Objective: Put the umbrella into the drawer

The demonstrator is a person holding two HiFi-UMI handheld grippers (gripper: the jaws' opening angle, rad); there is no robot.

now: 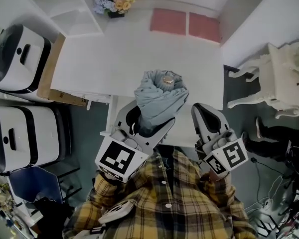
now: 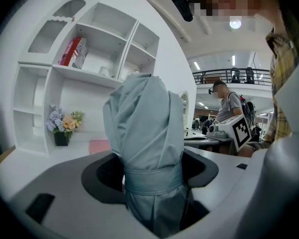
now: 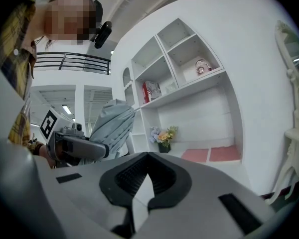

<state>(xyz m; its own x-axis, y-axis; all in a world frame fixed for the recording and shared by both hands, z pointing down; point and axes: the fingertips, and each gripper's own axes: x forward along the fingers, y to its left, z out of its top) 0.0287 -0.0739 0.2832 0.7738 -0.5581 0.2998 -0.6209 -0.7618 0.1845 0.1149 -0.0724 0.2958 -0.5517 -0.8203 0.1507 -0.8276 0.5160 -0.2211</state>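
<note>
- Grey-blue fabric of the folded umbrella (image 2: 147, 128) stands upright in the left claw (image 1: 148, 124), above the near edge of the white table (image 1: 114, 59) — the carrying step, by my reading.
- Left claw pinches the umbrella just at its wrap band, jaws spread only as wide as the bundle.
- Right claw (image 3: 145, 177) is pressed together on nothing, near the umbrella.
- No drawer shows in any view — the next move likely calls for the free claw to find one and pull it open.

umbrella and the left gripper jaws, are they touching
Touching. The left gripper view shows the left gripper with its jaws clamped against both sides of the umbrella.
</note>
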